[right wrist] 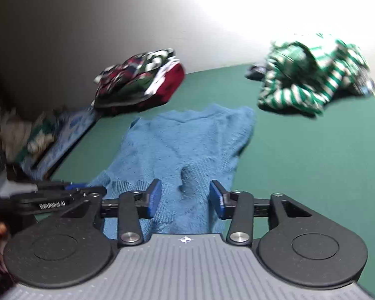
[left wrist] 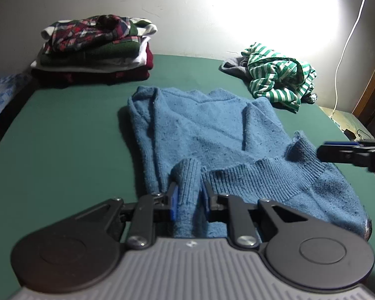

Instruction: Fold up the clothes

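A blue knit sweater (left wrist: 200, 125) lies flat on the green table (left wrist: 62, 137), sleeves folded inward and ribbed hem nearest me. My left gripper (left wrist: 190, 190) is at the near hem, jaws narrow, its blue pads against both sides of a sleeve cuff (left wrist: 187, 175) that stands up between them. In the right wrist view my right gripper (right wrist: 185, 192) hovers open over the sweater (right wrist: 187, 137). A small hump of knit sits between its pads, apart from both. The right gripper's tip (left wrist: 322, 152) shows beside an upturned hem corner; the left gripper (right wrist: 70, 187) shows at the left.
A stack of folded clothes (left wrist: 95, 50) sits at the far left corner against the wall. A crumpled green-and-white striped garment (left wrist: 277, 75) lies far right on a grey piece (left wrist: 232, 67). A white cable (left wrist: 347, 45) hangs by the wall. Blue patterned cloth (right wrist: 65, 137) lies off the table's left edge.
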Tool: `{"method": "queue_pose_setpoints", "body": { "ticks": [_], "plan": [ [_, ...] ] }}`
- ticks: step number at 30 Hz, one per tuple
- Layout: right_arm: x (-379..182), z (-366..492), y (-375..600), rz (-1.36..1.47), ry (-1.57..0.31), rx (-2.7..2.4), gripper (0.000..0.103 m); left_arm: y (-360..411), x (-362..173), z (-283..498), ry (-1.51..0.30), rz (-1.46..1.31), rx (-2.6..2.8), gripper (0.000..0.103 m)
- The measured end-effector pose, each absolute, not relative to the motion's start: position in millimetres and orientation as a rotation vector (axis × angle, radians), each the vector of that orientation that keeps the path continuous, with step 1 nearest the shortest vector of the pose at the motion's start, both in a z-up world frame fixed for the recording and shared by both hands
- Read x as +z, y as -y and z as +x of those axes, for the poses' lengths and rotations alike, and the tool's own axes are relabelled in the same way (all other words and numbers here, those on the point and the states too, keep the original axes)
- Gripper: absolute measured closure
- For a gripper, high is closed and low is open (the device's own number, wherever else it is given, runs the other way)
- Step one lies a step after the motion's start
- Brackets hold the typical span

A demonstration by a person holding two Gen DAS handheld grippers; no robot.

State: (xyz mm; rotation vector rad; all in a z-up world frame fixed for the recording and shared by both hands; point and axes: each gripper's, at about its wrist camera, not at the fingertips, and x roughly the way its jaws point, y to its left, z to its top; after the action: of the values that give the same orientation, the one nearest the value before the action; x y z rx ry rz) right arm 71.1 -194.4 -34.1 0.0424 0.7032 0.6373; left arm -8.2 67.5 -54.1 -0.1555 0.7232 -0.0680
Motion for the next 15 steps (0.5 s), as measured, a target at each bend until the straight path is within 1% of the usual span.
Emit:
{"method": "queue_pose_setpoints", "body": {
  "ticks": [3,5,6,7,8,9,12,15],
  "plan": [
    [-46.4,74.4,174.1,-0.14,-0.662,0.628,0.056,-67.0,-56.6,-10.2,-0.72,-0.155,-0.061,0.084],
    [-55.2,79.8,170.7,-0.187,-0.676,0.635,0.057,-68.3,-56.1,-11.5,-0.713,-0.16,-0.054,0.082],
    [-57.4,82.5,172.2,-0.19,-0.685,0.64,0.061,-69.0,-55.5,-12.3,-0.71,-0.162,-0.051,0.081],
    [-55.2,84.6,175.3,-0.171,-0.702,0.654,0.076,-69.7,-55.0,-13.5,-0.705,-0.165,-0.048,0.081],
    [-50.8,86.4,179.2,-0.14,-0.722,0.671,0.081,-70.8,-53.9,-15.6,-0.697,-0.17,-0.047,0.08],
    [-46.4,88.2,183.2,-0.11,-0.743,0.689,0.088,-72.2,-52.0,-18.2,-0.686,-0.179,-0.045,0.08],
    [-36.4,97.7,206.9,0.13,-0.852,0.742,0.09,-78.2,-47.0,-26.1,-0.653,-0.211,-0.035,0.081],
    [-44.5,110.7,231.1,0.387,-0.953,0.744,0.09,-84.6,-46.4,-28.5,-0.644,-0.236,-0.017,0.082]
  ]
}}
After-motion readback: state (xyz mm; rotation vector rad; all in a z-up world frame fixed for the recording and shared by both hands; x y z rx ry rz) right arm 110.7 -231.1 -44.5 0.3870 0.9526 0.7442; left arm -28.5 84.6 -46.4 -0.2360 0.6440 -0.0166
